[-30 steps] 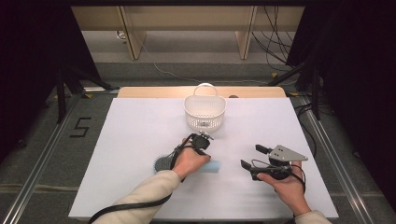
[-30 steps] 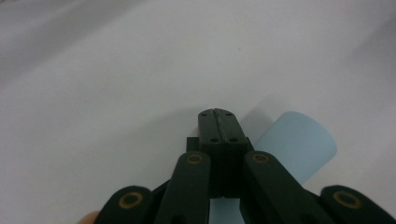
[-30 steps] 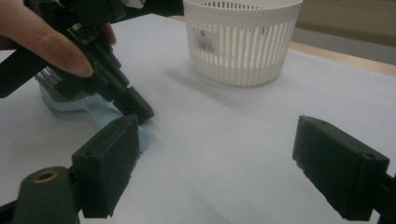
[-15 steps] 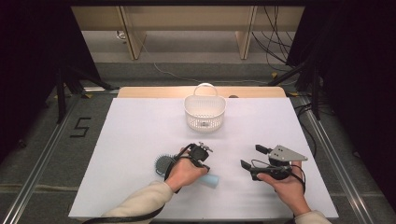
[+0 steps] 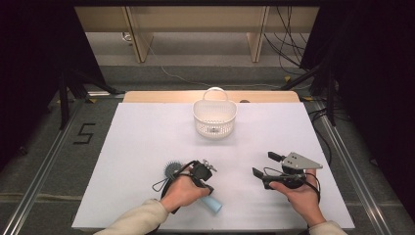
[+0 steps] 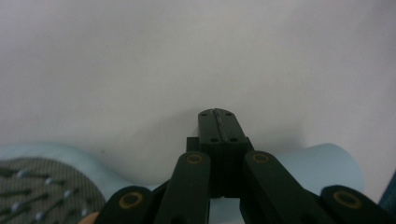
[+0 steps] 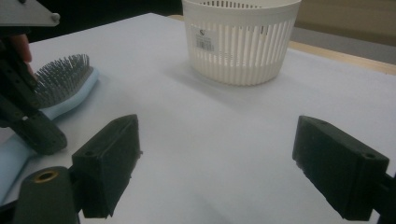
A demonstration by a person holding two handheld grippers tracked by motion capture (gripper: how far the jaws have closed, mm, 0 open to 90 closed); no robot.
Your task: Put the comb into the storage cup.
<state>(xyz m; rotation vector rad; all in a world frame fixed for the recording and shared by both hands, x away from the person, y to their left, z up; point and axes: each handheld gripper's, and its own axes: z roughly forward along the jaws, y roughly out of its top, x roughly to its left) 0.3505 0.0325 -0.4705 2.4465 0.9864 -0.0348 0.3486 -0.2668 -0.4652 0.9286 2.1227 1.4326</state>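
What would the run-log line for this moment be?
left gripper shut, over hairbrush | right gripper open, empty | basket upright

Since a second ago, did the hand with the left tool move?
Yes. The left tool has slid back toward the table's near edge, farther from the white slatted plastic basket, and sits over the light blue hairbrush.

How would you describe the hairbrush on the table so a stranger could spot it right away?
Start at the white mat covering the table and find the white slatted basket at its far middle. Come toward the near edge, to the left gripper. The hairbrush lies there: pale blue, with a round grey bristle pad.
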